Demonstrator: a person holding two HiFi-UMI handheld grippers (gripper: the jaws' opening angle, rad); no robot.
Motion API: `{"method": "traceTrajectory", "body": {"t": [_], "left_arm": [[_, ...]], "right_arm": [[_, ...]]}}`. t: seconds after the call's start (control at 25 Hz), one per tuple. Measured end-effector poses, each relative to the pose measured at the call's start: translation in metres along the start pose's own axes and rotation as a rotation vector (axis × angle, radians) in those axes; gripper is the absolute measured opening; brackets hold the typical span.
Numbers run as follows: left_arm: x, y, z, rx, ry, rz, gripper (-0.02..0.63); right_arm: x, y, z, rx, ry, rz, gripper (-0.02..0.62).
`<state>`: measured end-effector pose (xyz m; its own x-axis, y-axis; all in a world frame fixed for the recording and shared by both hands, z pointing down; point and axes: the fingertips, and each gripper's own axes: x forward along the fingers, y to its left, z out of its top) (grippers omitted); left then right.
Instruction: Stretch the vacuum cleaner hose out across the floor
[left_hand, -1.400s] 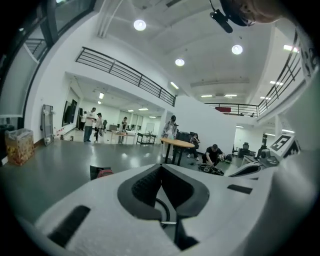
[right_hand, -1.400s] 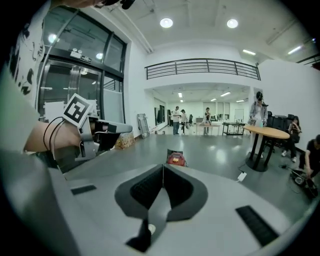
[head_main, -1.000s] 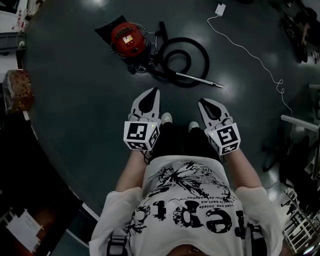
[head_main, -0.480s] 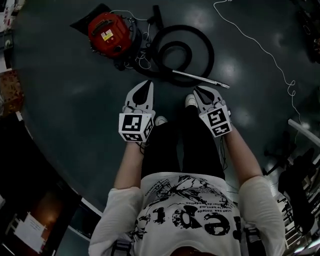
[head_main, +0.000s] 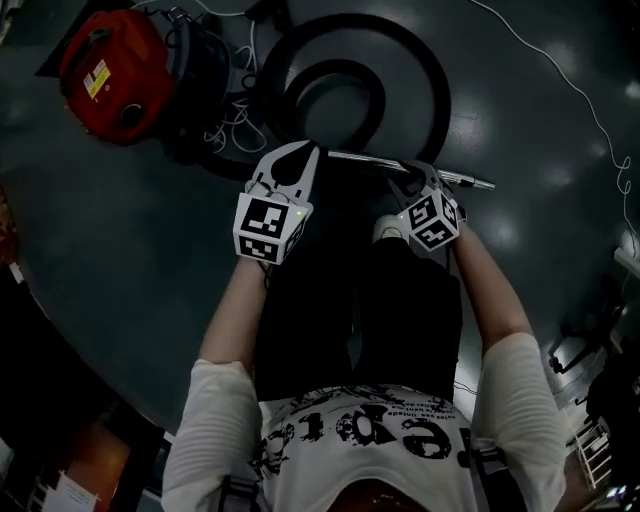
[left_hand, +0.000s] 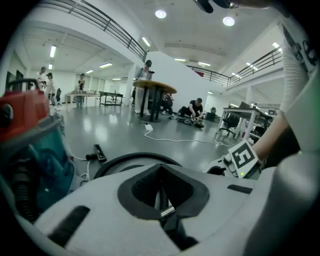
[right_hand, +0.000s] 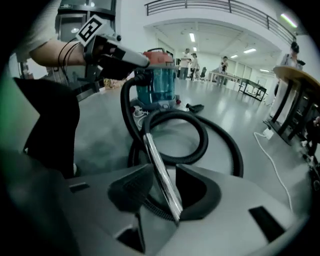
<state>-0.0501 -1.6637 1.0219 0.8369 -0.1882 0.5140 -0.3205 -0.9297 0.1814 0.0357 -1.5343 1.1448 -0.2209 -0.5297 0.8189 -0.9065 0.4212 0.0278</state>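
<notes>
A red canister vacuum (head_main: 100, 70) stands on the dark floor at the upper left, its black hose (head_main: 440, 90) coiled in loops beside it. The hose ends in a shiny metal wand (head_main: 465, 178) lying on the floor. My right gripper (head_main: 408, 173) is down at the wand; its jaws have just been opening, and in the right gripper view the wand (right_hand: 159, 160) runs through the gap of the right gripper (right_hand: 164, 170) with no pad pressing it. My left gripper (head_main: 298, 150) is shut and holds nothing, hovering just over the hose and wand joint. The left gripper (left_hand: 161, 167) looks toward the coil (left_hand: 135, 157).
A white power cord (head_main: 235, 125) lies tangled by the vacuum. A long white cable (head_main: 580, 100) snakes across the floor at the right. A black floor nozzle (left_hand: 99, 152) lies beyond the coil. My shoe (head_main: 390, 228) stands right behind the wand. A round table (left_hand: 152, 87) and people are far off.
The view has dropped much closer to the floor. Both grippers have come down and forward to the wand, and the right jaws have parted around it. The left stays shut.
</notes>
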Motion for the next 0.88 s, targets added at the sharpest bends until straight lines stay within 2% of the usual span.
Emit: {"method": "traceTrajectory", "body": {"t": [0.12,0.24,0.36,0.52,0.64,0.8,0.88], "left_arm": [[0.061,-0.004,-0.028,-0.015,-0.004,-0.082,0.005],[0.109,-0.015,-0.049,0.007,0.037,-0.154,0.005],[0.135,-0.025,-0.060,0.045,0.082,-0.196,0.005],[0.148,-0.037,-0.075,0.056,0.123,-0.224,0.005],[0.153,-0.036,-0.081,0.057,0.127,-0.224,0.005],[0.154,-0.030,-0.083,0.056,0.121,-0.194,0.005],[0.151,-0.027,-0.085,0.054,0.129,-0.180,0.005]], "right_arm": [[0.040,-0.017,-0.059,-0.017,0.050,-0.024,0.120],[0.059,-0.025,-0.093,-0.041,0.076,-0.003,0.131],[0.065,-0.026,-0.094,-0.060,0.071,0.057,0.133],[0.073,-0.021,-0.103,-0.145,0.171,0.174,0.135],[0.082,-0.019,-0.107,-0.191,0.212,0.223,0.144],[0.096,-0.014,-0.111,-0.168,0.232,0.263,0.161],[0.101,-0.014,-0.111,-0.147,0.219,0.255,0.172]]}}
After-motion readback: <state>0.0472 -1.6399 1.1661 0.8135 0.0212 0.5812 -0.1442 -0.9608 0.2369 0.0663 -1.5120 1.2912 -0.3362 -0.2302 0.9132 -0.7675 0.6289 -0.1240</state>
